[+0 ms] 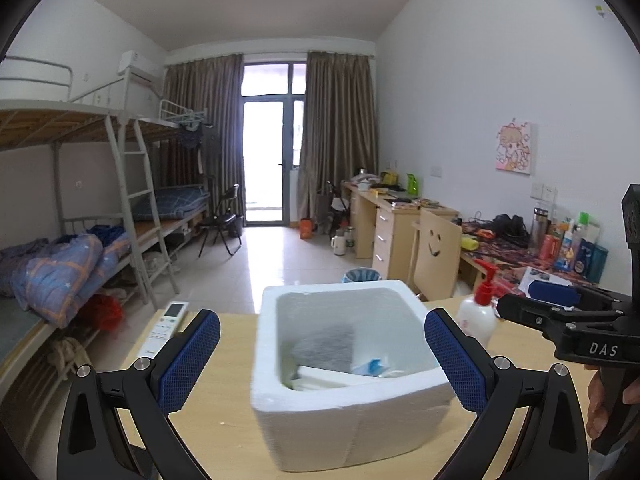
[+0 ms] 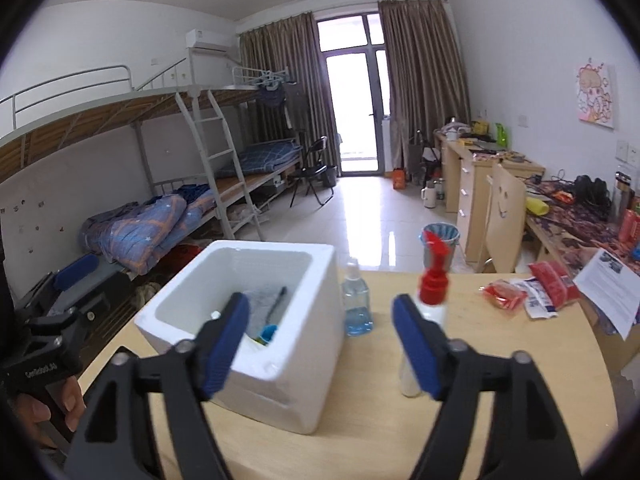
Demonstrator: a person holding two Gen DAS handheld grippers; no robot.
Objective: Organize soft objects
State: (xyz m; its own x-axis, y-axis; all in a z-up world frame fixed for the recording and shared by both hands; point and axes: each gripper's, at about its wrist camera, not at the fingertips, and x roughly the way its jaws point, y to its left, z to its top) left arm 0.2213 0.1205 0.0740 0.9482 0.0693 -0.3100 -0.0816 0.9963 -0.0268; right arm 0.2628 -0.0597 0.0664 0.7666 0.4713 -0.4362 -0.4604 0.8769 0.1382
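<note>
Foam box point(image 1: 348, 412) sits between left gripper's point(image 1: 322, 364) spread fingers point(image 1: 188, 356), untouched.

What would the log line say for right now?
left tool: open, empty | right tool: open, empty | foam box: on table, gray cloth inside | red packets: on table

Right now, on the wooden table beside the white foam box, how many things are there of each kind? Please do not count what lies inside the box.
Bottles: 2 (white pump bottle with red top, clear bottle of blue liquid)
Red and white soft packets: 3
White remote control: 1
Total: 6
</note>
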